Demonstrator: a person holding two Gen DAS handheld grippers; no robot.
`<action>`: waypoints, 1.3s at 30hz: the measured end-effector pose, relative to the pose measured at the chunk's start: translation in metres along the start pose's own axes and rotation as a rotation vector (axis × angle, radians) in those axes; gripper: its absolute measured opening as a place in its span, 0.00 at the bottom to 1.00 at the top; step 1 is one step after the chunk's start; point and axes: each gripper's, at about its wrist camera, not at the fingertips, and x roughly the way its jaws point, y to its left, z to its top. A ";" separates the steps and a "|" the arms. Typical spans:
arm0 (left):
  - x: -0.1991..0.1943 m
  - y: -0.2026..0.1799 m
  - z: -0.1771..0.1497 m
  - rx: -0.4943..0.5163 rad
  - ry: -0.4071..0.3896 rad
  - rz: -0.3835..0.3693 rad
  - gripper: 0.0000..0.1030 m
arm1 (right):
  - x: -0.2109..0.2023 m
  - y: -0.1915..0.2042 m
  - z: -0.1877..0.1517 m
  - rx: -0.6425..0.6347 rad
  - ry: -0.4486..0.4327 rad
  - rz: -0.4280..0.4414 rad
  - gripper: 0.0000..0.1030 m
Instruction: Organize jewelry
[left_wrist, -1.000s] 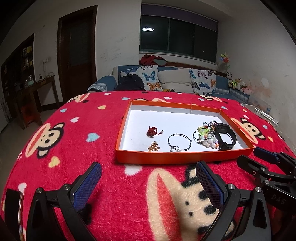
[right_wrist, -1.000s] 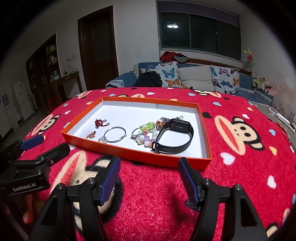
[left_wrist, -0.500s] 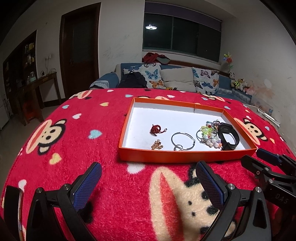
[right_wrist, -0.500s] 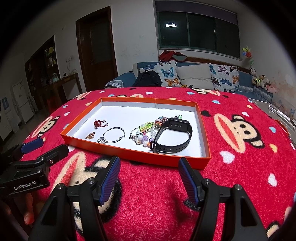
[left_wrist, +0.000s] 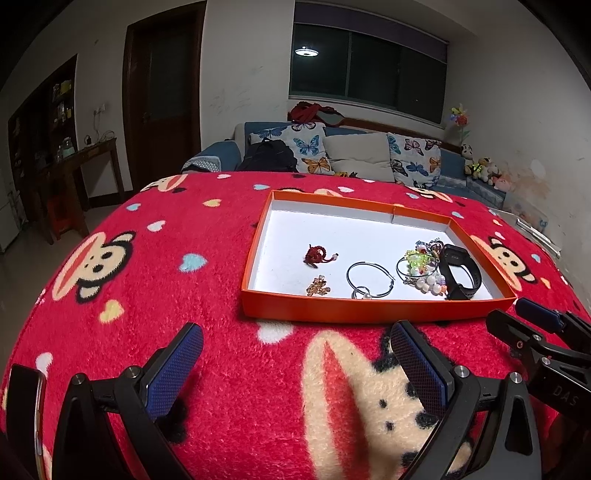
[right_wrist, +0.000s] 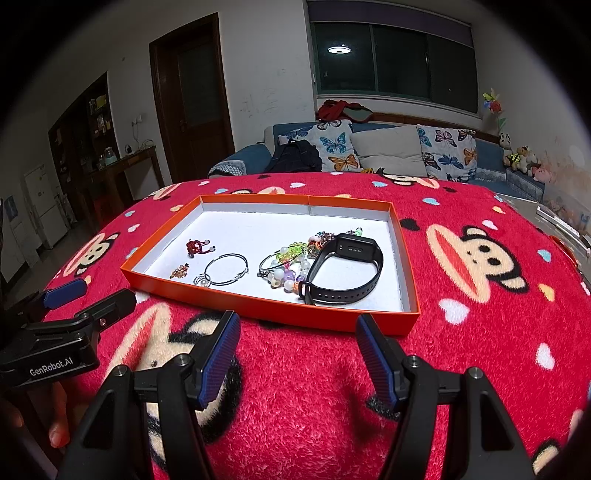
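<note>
Both the left hand-held gripper and right hand-held gripper hover spread and empty; the black watch band looks light, springy, best pinched across its strap, while the beaded bracelets seem tangle-prone.

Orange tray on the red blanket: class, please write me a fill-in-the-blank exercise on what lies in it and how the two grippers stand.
1. The orange tray has a floor coloured ____.
2. The black smartwatch lies at the tray's ____ end in the right wrist view.
3. The silver hoop bracelet lies between the smartwatch and the small ____ knotted charm.
4. Both the left gripper and the right gripper hold ____ between their fingers.

Missing words: white; right; red; nothing
</note>
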 end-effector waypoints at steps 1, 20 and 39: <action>0.000 0.000 0.000 0.002 0.000 0.001 1.00 | 0.000 0.000 0.000 0.001 0.000 0.000 0.69; 0.002 0.001 -0.002 -0.001 0.006 0.001 1.00 | 0.000 0.000 0.000 0.001 0.001 0.000 0.69; 0.003 -0.001 -0.005 0.000 0.013 0.000 1.00 | 0.000 -0.001 0.000 0.002 0.002 0.001 0.69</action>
